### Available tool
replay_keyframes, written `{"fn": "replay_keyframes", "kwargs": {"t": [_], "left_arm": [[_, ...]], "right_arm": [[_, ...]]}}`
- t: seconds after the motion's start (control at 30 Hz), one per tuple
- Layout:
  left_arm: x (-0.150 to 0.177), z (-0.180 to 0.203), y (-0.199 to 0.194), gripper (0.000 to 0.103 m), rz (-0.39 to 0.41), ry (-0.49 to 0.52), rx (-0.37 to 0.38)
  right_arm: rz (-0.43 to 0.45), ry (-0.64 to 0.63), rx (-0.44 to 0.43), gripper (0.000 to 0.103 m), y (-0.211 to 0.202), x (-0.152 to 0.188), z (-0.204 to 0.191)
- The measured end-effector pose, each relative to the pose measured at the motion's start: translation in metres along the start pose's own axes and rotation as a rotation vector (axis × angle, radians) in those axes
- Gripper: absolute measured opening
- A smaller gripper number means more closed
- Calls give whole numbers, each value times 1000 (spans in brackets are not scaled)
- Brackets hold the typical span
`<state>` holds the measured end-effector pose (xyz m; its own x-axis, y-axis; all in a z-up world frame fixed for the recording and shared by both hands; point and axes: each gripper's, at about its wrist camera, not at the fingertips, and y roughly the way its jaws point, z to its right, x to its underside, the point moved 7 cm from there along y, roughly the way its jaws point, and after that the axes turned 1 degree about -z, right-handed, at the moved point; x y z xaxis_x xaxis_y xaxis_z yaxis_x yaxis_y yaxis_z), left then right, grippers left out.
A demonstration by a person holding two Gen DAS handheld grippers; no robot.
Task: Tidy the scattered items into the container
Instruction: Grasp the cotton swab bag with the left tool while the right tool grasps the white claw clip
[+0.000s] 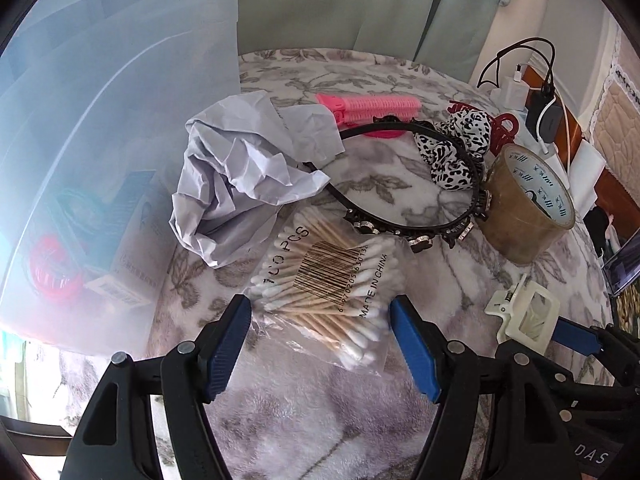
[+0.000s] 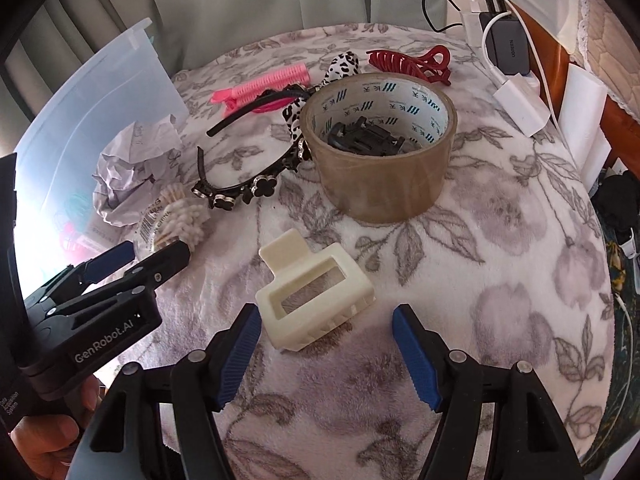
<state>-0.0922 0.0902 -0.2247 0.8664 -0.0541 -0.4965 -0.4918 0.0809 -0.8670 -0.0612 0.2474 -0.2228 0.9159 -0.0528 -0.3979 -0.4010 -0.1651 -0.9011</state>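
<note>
swab bag (image 1: 320,276) reads "made in china"; charger (image 2: 508,46) "ugreen".

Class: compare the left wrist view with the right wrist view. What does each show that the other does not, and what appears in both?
Left wrist only: the items already inside the clear container, such as a red clip.
Right wrist only: a black clip lying inside the tape roll.
Both: cotton swab bag, cream claw clip, crumpled paper, black headband and both open grippers.

Cotton-swab bag (image 1: 328,280) before crumpled paper (image 1: 240,176), container (image 1: 100,160) left, tape roll (image 1: 524,208) right
</note>
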Motion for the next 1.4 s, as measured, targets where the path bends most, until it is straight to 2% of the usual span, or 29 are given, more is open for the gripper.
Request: {"fn": "replay_keyframes", "kwargs": {"t": [0.13, 0.3, 0.37, 0.43, 0.57, 0.7, 1.0, 1.13, 1.2, 1.4], "left_arm": [[-1, 2, 4, 75, 3, 24, -20], [-2, 0, 3, 75, 13, 7, -8], [-2, -1, 2, 74, 18, -2, 0], [-2, -1, 1, 71, 20, -5, 4], [-2, -1, -1, 65, 22, -9, 9], [-2, 0, -6, 58, 28, -13, 23], [0, 2, -20, 54, 37, -17, 60], [-1, 6, -27, 54, 51, -8, 71], [-1, 8, -31, 54, 57, -4, 77], [-1, 12, -39, 53, 72, 12, 99]], "right_arm": [[6, -12, 20, 72, 2, -2, -1], [5, -15, 34, 71, 1, -1, 0], [7, 5, 37, 70, 12, -8, -13], [10, 14, 38, 66, 11, -9, -13], [7, 27, 31, 45, 6, -8, -8], [7, 34, 20, 33, 4, -7, -6], [36, 55, -6, 15, -7, -7, -5], [61, 78, -13, 12, -14, -9, 0], [75, 80, -13, 7, -25, -5, 7], [109, 96, -12, 7, -38, -4, 13]]}}
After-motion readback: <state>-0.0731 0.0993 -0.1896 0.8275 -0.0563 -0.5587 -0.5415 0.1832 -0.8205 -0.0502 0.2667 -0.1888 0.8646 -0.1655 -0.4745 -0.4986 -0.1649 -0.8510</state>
